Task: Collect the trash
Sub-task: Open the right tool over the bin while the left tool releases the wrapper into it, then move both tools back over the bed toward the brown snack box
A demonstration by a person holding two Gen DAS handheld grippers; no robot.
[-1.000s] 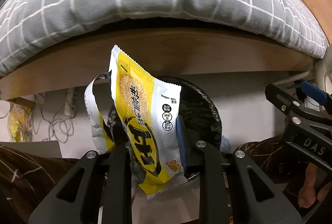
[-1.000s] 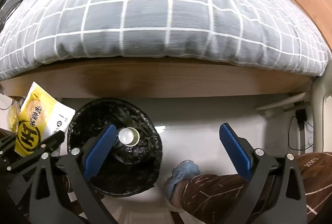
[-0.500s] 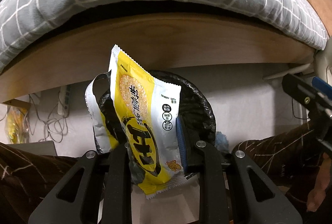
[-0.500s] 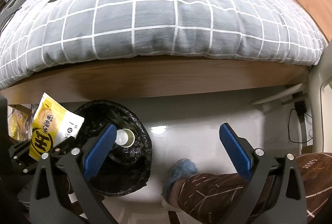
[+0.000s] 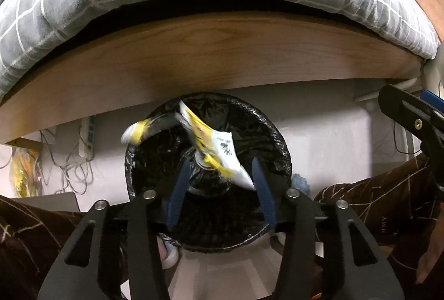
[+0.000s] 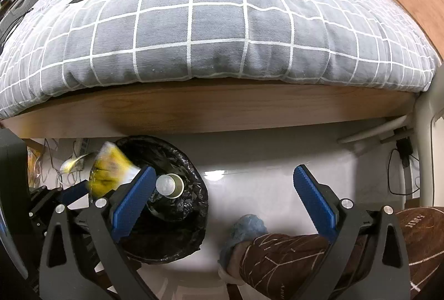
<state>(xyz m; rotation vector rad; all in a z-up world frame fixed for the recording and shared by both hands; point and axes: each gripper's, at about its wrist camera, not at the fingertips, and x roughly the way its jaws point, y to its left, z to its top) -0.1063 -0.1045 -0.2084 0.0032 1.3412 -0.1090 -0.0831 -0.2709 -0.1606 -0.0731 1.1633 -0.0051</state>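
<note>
A yellow and white snack wrapper (image 5: 213, 141) is blurred and tipping over the black-lined trash bin (image 5: 280, 144). My left gripper (image 5: 220, 164) hangs right above the bin and its jaws are opening. The wrapper lies loose between the blue pads (image 5: 177, 189), which do not press on it. In the right wrist view the same wrapper (image 6: 111, 166) blurs at the bin's (image 6: 191, 169) left rim, and a metal can (image 6: 169, 186) stands inside. My right gripper (image 6: 224, 172) is open and empty over the white floor to the right of the bin.
A bed with a grey checked quilt (image 6: 208, 30) and wooden frame (image 5: 222, 55) stands just behind the bin. A power strip and cables (image 5: 83, 139) and a yellow bag (image 5: 23, 175) lie at the left. The person's brown trouser legs (image 6: 291, 258) flank the bin.
My left jaws have opened and let go of the wrapper, which now tips down into the bin. The left gripper sank a little closer to the bin. The right gripper stayed still.
</note>
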